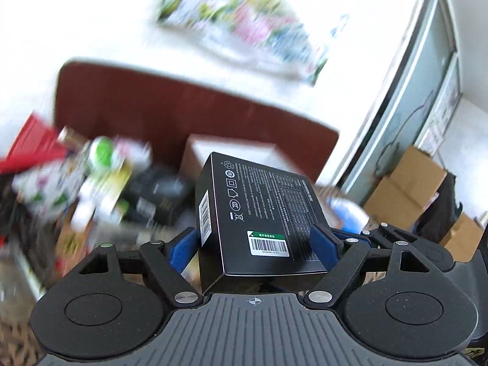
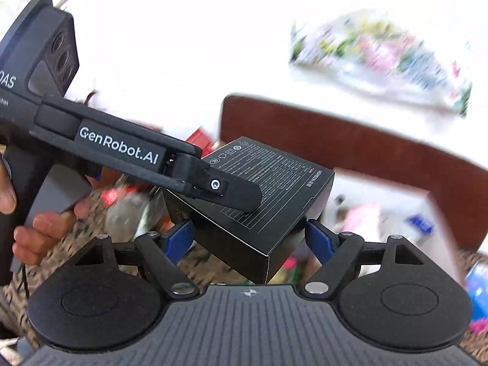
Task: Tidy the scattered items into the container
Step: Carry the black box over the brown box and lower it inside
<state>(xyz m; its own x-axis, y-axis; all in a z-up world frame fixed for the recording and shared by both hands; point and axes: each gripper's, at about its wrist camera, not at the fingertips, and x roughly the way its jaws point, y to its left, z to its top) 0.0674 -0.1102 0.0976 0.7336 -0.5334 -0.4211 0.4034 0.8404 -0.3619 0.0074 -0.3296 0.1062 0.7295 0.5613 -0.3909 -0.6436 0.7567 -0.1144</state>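
Note:
A black box [image 1: 259, 213] with white print and a green barcode label is held in the air between the blue pads of my left gripper [image 1: 254, 241], which is shut on it. In the right wrist view the same black box [image 2: 274, 189] sits between the blue pads of my right gripper [image 2: 247, 238], which also closes on it. The left gripper's finger [image 2: 231, 192] lies across the box top, with a hand [image 2: 39, 228] on its handle. A white open container [image 2: 381, 213] with small items inside lies behind the box.
A dark red headboard [image 1: 170, 116] and a white wall with a colourful picture [image 1: 244, 27] are behind. A blurred pile of packets and bottles [image 1: 91, 177] lies to the left. Cardboard boxes [image 1: 408, 189] stand at the right by a glass door.

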